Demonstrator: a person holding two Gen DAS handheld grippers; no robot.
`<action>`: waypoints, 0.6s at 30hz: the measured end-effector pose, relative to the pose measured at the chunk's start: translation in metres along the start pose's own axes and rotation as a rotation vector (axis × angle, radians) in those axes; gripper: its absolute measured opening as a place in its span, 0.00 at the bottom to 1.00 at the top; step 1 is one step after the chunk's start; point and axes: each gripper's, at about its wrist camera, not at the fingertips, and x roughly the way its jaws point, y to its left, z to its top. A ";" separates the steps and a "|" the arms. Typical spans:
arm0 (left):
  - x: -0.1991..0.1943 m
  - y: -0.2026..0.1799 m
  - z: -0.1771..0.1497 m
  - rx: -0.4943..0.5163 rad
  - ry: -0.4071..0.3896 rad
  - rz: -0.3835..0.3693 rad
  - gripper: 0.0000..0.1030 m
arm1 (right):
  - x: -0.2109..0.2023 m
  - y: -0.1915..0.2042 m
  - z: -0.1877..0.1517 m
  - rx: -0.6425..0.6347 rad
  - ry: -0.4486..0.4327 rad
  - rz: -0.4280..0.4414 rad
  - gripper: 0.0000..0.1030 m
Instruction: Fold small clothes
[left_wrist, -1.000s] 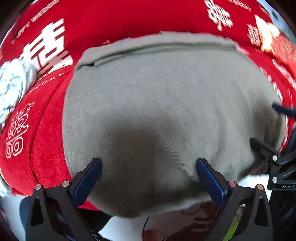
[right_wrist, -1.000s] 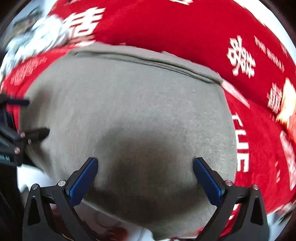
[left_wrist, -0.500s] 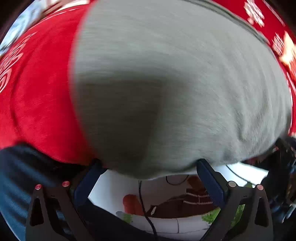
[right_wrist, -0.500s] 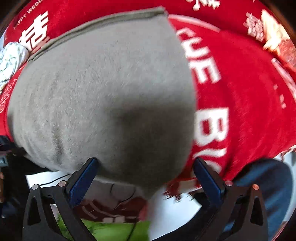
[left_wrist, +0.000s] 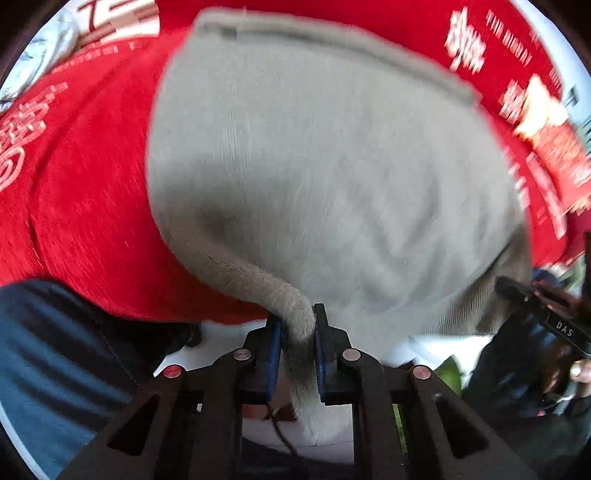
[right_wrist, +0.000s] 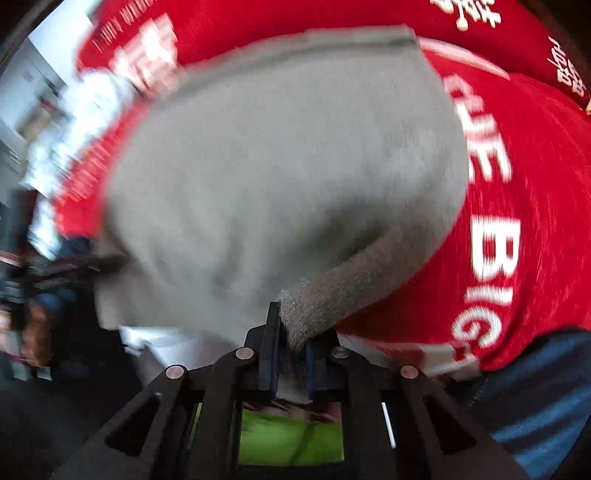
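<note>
My left claw (left_wrist: 297, 332) is clamped on the near left corner of the grey knit garment (left_wrist: 332, 177), a bunched roll of its fabric pinched between the blue pads (left_wrist: 274, 350). My right claw (right_wrist: 290, 343) is clamped the same way on the near right corner of that garment (right_wrist: 280, 177), the ribbed edge squeezed between its fingers. The garment lies spread over the red cloth with white lettering (left_wrist: 85, 206), its hemmed far edge toward the cloth's far side and its near edge at the cloth's near edge. In the left view the right claw (left_wrist: 517, 291) shows at the garment's right side.
</note>
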 end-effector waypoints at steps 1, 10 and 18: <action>-0.010 0.000 0.004 -0.004 -0.034 -0.009 0.17 | -0.014 0.000 0.007 0.009 -0.048 0.036 0.11; -0.046 0.027 0.108 -0.071 -0.297 0.009 0.17 | -0.043 -0.016 0.096 0.083 -0.314 0.049 0.11; -0.005 0.057 0.130 -0.199 -0.160 -0.095 0.20 | 0.005 -0.030 0.131 0.180 -0.231 -0.004 0.19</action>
